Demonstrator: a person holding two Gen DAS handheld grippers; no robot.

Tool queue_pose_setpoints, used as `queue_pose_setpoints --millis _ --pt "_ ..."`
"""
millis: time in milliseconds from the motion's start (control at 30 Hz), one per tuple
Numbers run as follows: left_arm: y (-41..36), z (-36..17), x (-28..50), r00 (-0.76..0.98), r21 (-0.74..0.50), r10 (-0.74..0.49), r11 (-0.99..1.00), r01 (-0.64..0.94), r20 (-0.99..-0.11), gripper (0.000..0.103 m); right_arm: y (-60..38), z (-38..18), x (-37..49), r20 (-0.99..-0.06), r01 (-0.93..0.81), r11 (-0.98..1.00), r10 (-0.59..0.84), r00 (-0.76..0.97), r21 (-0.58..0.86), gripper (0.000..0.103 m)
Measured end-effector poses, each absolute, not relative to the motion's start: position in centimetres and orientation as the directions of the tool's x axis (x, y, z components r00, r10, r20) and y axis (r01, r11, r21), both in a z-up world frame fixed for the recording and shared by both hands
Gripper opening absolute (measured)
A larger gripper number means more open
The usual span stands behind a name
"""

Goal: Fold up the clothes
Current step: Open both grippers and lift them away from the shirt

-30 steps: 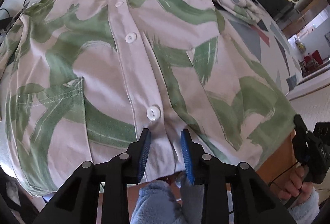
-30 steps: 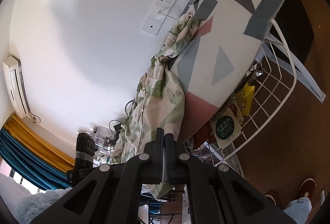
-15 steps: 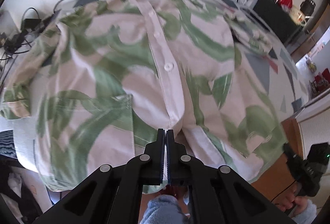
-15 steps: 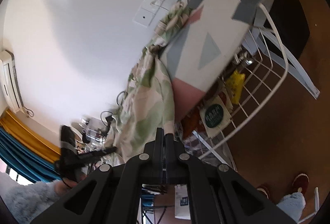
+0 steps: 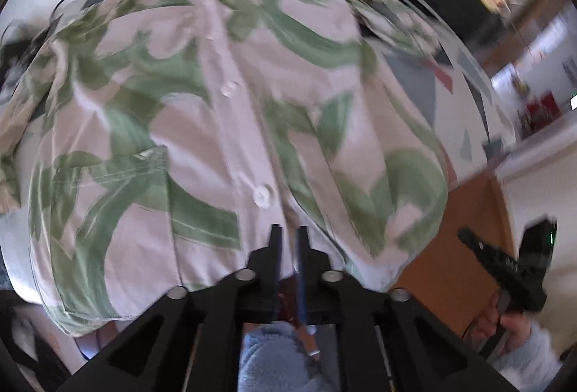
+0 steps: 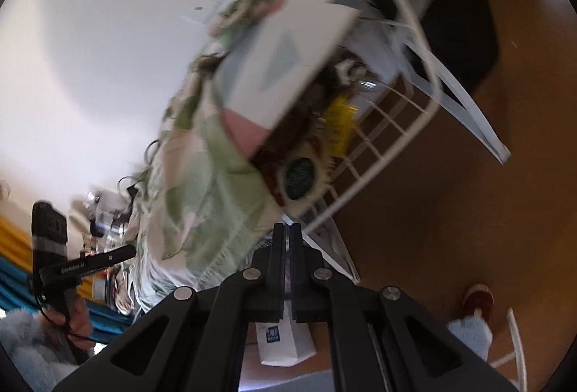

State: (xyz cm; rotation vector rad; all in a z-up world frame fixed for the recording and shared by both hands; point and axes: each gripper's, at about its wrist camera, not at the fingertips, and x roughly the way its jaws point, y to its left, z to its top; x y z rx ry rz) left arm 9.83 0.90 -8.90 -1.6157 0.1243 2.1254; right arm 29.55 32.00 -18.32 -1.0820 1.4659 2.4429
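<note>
**Shirt spread over patterned board**

An ironing board [image 5: 414,92] with a pale cover of grey, teal and pink triangles ran toward the upper right of the left wrist view. A green-and-cream buttoned shirt [image 5: 202,125] lay spread across it, hem draping over its near edge. Brown floor [image 6: 450,211] showed beneath.

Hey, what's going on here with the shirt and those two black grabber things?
A person is folding a pink button-up shirt with green brush-stroke print, spread over an ironing board with a triangle-patterned cover. The left tool sits at the shirt's bottom hem by the button placket; its jaws have just been opening, with a narrow gap and no cloth visibly pinched. The right tool is shut and empty, off the board's edge, by the hanging cloth.
</note>
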Motion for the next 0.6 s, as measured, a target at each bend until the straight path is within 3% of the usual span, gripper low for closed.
queue_pose_setpoints --millis 167,233,300,400,533,600 --pt "-1.5 -6.6 6.4 -0.292 -0.282 0.366 -0.914 -0.292 -0.883 0.020 34.0 -11.5 29.2 -0.635 -0.454 -0.614 -0.100 -0.766 0.646 0.009" --pt "-2.3 -5.3 4.8 -0.338 -0.316 0.390 -0.914 -0.256 -0.856 0.024 34.5 -7.4 27.4 -0.608 -0.421 -0.681 -0.046 -0.792 0.599 0.021" --pt "-3.1 -3.9 3.5 -0.372 -0.349 0.416 -0.907 -0.237 -0.830 0.024 35.1 -2.7 24.6 -0.581 -0.396 -0.740 0.009 -0.814 0.543 0.050" --pt "-4.6 -1.4 1.5 -0.428 -0.399 0.452 -0.892 -0.212 -0.783 0.027 35.7 4.1 20.2 -0.513 -0.346 -0.822 0.077 -0.855 0.453 0.063" --pt "-6.9 0.9 -0.6 -0.505 -0.440 0.464 -0.881 -0.176 -0.727 0.052 35.9 9.9 13.4 -0.532 -0.352 -0.886 0.151 -0.833 0.300 0.078" --pt "-7.9 1.1 -1.5 -0.535 -0.439 0.447 -0.886 -0.153 -0.717 0.056 36.7 10.2 10.3 -0.575 -0.358 -0.901 0.163 -0.802 0.243 0.081"
